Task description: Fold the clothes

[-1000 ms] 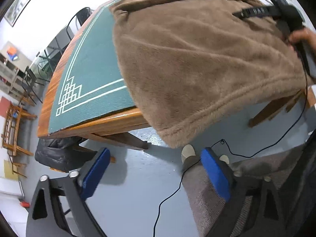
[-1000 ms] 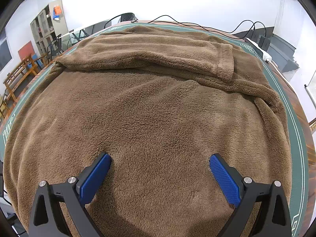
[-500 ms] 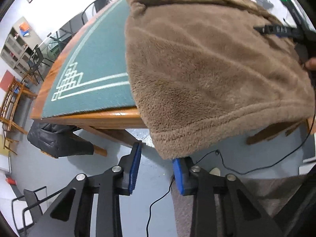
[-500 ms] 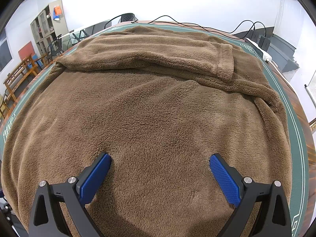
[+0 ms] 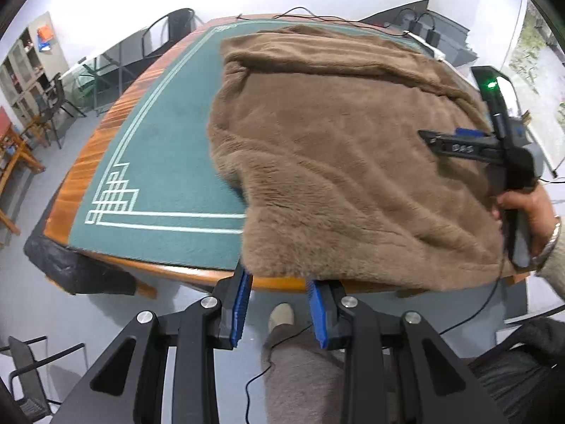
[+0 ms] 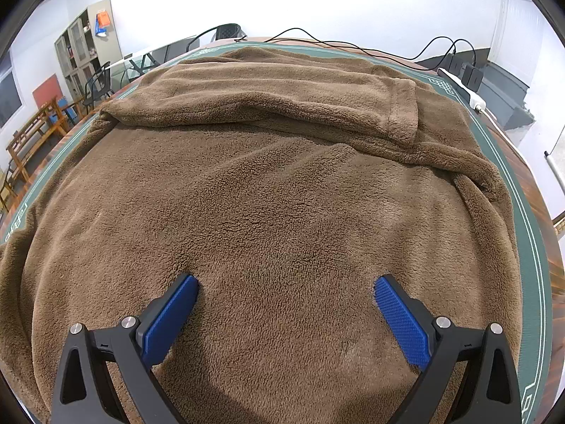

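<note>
— So, how many grippers do you see?
— 2. The left gripper [image 5: 279, 304] has its 2 blue pads part way apart, just under the hanging corner of 1 brown fuzzy robe [image 5: 353, 162], not pinching it.
— And the other?
— The right gripper [image 6: 286, 312] is spread wide, pads on the robe, held by 1 hand [image 5: 526, 208].
— Where is the robe?
— On 1 green table [image 5: 169, 162], with 1 sleeve [image 6: 282, 102] folded across.

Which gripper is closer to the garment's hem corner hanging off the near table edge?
Left. The left gripper sits at the brown fleece garment's overhanging corner, jaws part open around its edge. The right gripper rests open on the cloth's middle.
</note>
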The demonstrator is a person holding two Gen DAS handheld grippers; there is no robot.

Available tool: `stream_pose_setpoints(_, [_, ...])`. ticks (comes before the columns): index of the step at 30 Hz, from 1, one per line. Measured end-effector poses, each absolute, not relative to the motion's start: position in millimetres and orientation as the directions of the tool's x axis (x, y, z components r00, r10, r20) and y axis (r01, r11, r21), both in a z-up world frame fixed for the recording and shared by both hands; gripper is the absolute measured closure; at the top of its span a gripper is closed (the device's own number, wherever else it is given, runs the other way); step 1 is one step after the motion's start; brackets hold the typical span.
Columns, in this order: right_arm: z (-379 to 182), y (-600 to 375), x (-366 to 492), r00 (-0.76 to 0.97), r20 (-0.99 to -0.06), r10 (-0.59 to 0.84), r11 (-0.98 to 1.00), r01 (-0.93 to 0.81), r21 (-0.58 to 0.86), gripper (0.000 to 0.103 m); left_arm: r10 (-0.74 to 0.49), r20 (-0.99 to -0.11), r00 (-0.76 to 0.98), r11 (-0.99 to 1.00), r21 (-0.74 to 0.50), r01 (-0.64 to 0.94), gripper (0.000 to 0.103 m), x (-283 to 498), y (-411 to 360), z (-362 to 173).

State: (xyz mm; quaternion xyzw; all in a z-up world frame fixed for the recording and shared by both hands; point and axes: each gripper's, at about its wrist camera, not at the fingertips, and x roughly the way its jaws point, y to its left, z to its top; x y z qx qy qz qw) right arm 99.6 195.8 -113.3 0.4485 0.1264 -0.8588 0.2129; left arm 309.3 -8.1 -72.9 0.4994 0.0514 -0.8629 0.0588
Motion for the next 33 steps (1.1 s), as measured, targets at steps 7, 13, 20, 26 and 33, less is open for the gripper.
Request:
stream_pose_setpoints(7, [-112, 196, 100, -0.501, -0.826, -0.259, -0.876, 0.481, -0.017, 0.001, 0.005, -0.854, -0.521, -0.988, -0.086, 0.131, 0.069, 301, -6, -63])
stream_pose_setpoints(13, [-56, 176, 154, -0.426, -0.760, -0.491, -0.740, 0.664, 0.105, 0.001, 0.018, -0.859, -0.512, -0.987, -0.098, 0.131, 0.069, 293, -9, -63])
stream_pose_setpoints(20, [-42, 124, 227, -0.269, -0.746, -0.610, -0.478, 0.875, 0.075, 0.001, 0.027, -0.855, -0.517, -0.990, -0.096, 0.107, 0.069, 290, -8, -60])
stream_pose_setpoints(26, [-47, 121, 215, -0.127, -0.734, -0.667, -0.465, 0.841, 0.276, 0.001, 0.057, -0.851, -0.523, -0.996, -0.081, 0.023, 0.069, 295, -4, -56])
stream_pose_setpoints(33, [-60, 118, 203, -0.161, -0.774, -0.612, -0.527, 0.813, 0.248, 0.001, 0.189, -0.836, -0.515, -0.980, -0.197, -0.039, 0.068, 290, -16, -52])
